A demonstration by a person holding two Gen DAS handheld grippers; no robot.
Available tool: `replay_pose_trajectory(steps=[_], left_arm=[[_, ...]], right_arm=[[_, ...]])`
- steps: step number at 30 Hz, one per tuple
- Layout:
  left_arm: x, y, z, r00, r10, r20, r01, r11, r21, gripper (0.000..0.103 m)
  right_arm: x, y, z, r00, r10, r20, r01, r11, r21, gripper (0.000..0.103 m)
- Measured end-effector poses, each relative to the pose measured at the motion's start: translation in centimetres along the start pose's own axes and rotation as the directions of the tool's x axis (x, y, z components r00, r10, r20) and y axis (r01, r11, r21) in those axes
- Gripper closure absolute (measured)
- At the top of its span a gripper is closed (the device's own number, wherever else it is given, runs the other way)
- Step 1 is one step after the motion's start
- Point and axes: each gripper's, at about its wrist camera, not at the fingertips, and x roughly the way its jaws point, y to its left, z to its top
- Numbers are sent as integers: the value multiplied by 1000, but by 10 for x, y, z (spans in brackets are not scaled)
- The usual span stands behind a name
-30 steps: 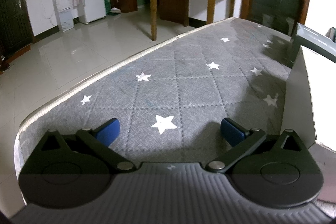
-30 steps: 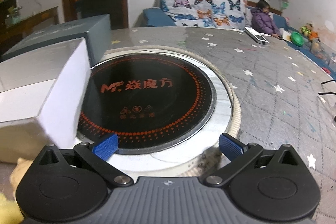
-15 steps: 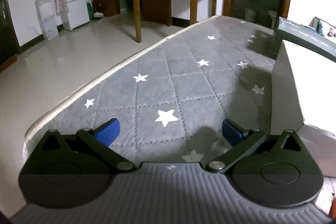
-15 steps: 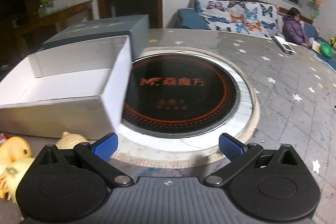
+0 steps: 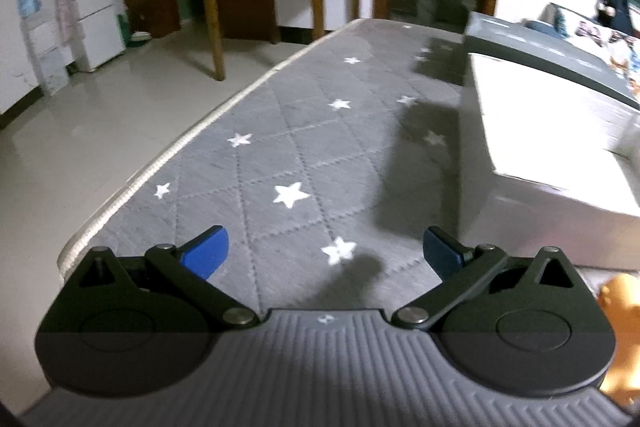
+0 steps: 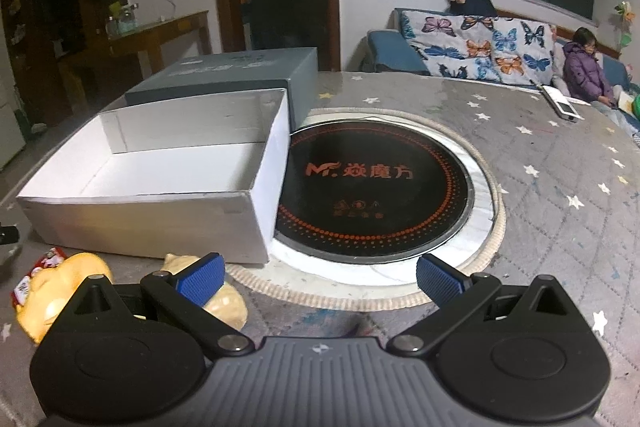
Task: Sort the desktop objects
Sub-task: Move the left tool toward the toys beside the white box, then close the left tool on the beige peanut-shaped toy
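Nearby, rectangular white cardboard box (image 6: 160, 183), round glossy cooktop (image 6: 376, 187), quilted starred cloth (image 5: 320, 155).

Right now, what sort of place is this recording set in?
Most likely a home living and dining room: a sofa with butterfly covers, a white fridge beside a water dispenser, and a round table with a built-in hotpot cooker.
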Motion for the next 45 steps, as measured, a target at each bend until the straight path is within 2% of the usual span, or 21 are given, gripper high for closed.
replay_pose_trajectory(steps=[4,6,12,17,22,25,34,38,45], left_arm=[[-12,-5,0,998,-62,-6,62,997,44,0],[-18,-8,0,995,-96,-14,97,993,66,0],[-42,-21,1,977,-214,-14,213,966,147,0],[-55,-33,2,938,-341,-57,346,920,187,0],[-61,-42,-1,907,-410,-97,422,883,208,0],[-62,-48,-3,896,-430,-115,445,867,226,0],[-69,-67,-4,881,-456,-128,473,829,297,0],[-67,-72,0,875,-464,-137,483,822,302,0],[-68,-92,11,838,-518,-171,545,779,311,0]], right_arm=[[-2,1,0,999,39,-21,-39,999,-9,7],[-3,2,-1,997,65,-32,-65,998,-6,8],[0,8,-1,990,127,-55,-127,992,-4,18],[2,15,-1,985,159,-74,-160,987,-15,25],[3,20,0,979,184,-83,-186,982,-20,27],[4,22,1,977,195,-89,-197,980,-20,27],[9,24,-1,970,217,-110,-219,976,-7,30],[11,24,-2,967,228,-113,-229,974,4,30],[13,21,-3,962,244,-119,-243,970,25,33]])
